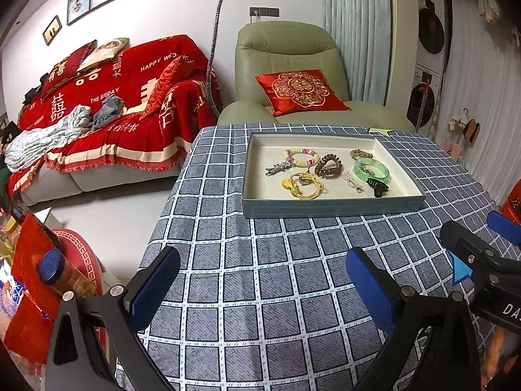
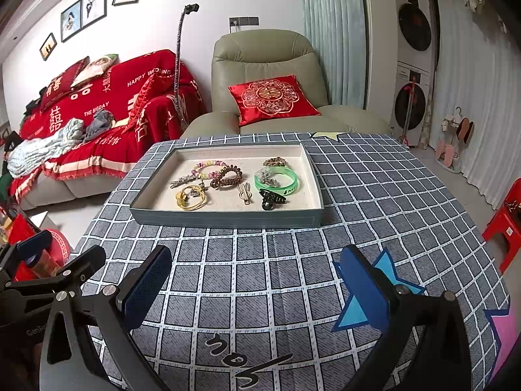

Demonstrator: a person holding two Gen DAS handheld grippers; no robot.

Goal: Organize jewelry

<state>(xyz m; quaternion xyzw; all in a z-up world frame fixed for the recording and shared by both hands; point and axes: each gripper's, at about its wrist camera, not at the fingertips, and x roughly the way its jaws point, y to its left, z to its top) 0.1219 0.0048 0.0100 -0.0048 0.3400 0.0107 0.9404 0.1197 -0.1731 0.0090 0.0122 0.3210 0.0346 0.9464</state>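
**Jewelry tray sat untouched, both grippers empty**

At far left, a red-draped sofa (image 2: 107, 110) held cushions and crumpled grey-white cloth, well apart from the table. Red packaging and a blue-capped bottle (image 1: 52, 265) crowded the left wrist view's lower corner, partly cut off by the frame. The left gripper (image 1: 263, 280) hovered over the checked tablecloth (image 1: 260, 293) with fingers spread wide, nothing between them.

Further back stood the grey tray (image 2: 228, 220), a shallow box with a pale lining. Inside lay a silver hair clip (image 2: 182, 181), a yellow hair tie (image 2: 192, 198), a pastel bead bracelet (image 2: 208, 166), a brown spiral hair tie (image 2: 227, 176), a small rabbit-shaped clip (image 2: 243, 194), a green bangle (image 2: 276, 179) with a small metallic piece inside too tangled to identify, a black claw clip (image 2: 272, 199) and a brown bead piece (image 2: 275, 162). Nothing lay between the tray and the grippers.

Behind, a green armchair (image 2: 263, 55) carried a red cushion (image 2: 272, 97). The right gripper (image 2: 257, 280), fingers likewise wide and empty, partly covered a blue star sticker (image 2: 355, 312). A pink star (image 2: 506, 332) was cut off at right.
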